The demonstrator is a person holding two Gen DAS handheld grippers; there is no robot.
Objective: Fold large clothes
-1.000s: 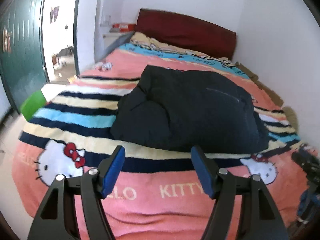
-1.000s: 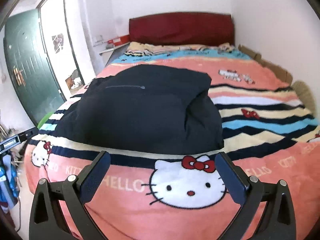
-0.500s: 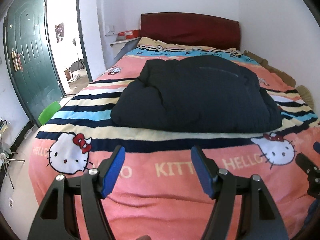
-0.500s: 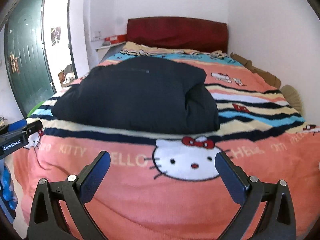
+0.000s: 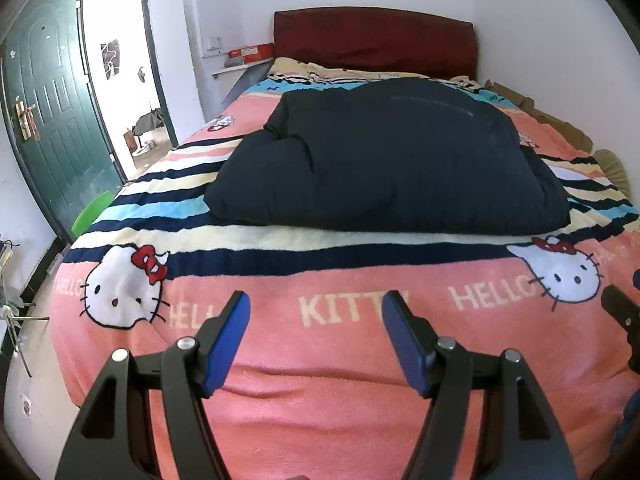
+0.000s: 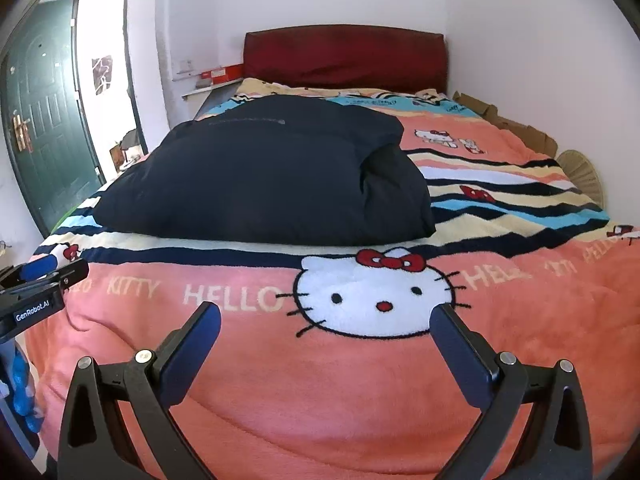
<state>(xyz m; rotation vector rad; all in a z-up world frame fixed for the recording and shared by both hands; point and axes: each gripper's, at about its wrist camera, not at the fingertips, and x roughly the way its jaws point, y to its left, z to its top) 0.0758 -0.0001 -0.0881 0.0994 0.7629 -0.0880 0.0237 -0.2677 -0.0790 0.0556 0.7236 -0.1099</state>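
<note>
A bulky dark navy garment [image 5: 384, 160] lies folded into a thick pad in the middle of the bed; it also shows in the right wrist view [image 6: 268, 172]. My left gripper [image 5: 316, 308] is open and empty, held off the foot of the bed, well short of the garment. My right gripper [image 6: 326, 316] is open wide and empty, also at the foot of the bed. The left gripper's body shows at the left edge of the right wrist view [image 6: 36, 284]. Part of the right gripper shows at the right edge of the left wrist view [image 5: 620, 312].
The bed is covered by a pink striped Hello Kitty blanket [image 5: 340, 360] with a dark red headboard [image 5: 376, 40] at the far end. A green door [image 5: 52, 120] stands open on the left. A white wall [image 6: 540, 60] runs along the right side.
Both grippers have pulled back and dropped lower toward the foot of the bed, so the garment looks farther off. Both stayed open. The garment has not moved.
</note>
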